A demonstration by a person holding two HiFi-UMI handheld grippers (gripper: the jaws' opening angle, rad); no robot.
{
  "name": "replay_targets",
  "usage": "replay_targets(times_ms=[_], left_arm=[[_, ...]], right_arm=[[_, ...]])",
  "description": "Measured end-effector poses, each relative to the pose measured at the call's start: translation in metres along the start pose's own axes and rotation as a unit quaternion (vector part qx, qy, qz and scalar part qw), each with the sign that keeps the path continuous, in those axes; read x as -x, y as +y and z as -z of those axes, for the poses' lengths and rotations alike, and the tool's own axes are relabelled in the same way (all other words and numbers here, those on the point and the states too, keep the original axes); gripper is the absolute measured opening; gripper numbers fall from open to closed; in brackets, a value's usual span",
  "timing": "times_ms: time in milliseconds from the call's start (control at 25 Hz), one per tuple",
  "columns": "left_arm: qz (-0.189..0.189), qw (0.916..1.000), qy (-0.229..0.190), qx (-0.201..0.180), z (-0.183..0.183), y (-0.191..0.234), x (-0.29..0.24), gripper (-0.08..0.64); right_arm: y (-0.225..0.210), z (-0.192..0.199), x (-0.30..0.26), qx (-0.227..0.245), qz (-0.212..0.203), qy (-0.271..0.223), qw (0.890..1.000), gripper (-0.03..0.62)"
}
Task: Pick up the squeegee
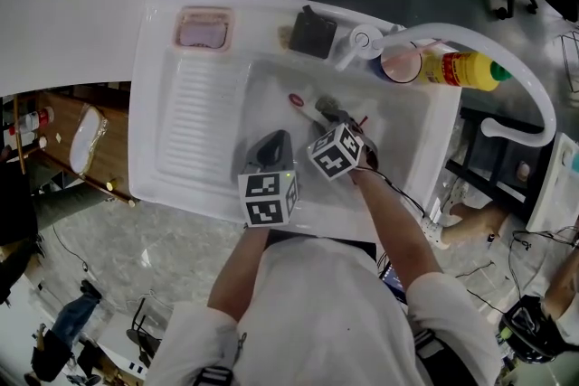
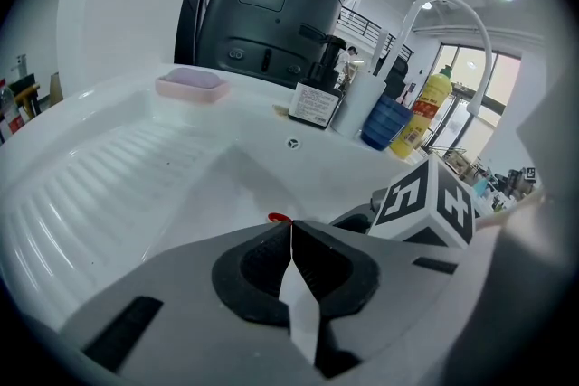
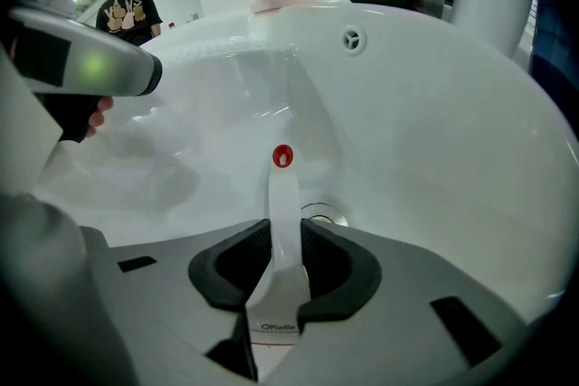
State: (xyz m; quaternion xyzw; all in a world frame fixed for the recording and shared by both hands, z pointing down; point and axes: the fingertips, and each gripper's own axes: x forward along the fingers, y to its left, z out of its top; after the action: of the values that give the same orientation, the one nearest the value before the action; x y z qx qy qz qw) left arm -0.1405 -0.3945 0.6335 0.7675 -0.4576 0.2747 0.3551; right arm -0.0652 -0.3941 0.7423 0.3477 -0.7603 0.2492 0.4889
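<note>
Between the right gripper's (image 3: 276,271) pads — the squeegee's (image 3: 282,194) white handle, clamped at the slim neck above its flare. Its red-capped end points away over the sink basin (image 3: 434,104), with the drain (image 3: 318,214) just beside. Judged light, rigid, smooth plastic — likely slippery when wet, so the neck suits. Left gripper (image 2: 291,262) is closed on nothing, near.
</note>
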Motion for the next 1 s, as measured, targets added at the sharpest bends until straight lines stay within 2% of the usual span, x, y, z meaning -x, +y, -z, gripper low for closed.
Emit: replay_targets(times_ms=[480,1000], left_arm=[[-0.002,1.0000,-0.002,-0.005,0.001,0.000,0.008,0.028],[0.002,0.9999,-0.014,-0.009,-0.001,-0.012,0.017,0.028]], right_arm=[[0.000,0.001,0.006,-0.013,0.002,0.001,1.000,0.112],[0.000,-0.009,0.032,-0.014,0.017,-0.026,0.999,0.110]])
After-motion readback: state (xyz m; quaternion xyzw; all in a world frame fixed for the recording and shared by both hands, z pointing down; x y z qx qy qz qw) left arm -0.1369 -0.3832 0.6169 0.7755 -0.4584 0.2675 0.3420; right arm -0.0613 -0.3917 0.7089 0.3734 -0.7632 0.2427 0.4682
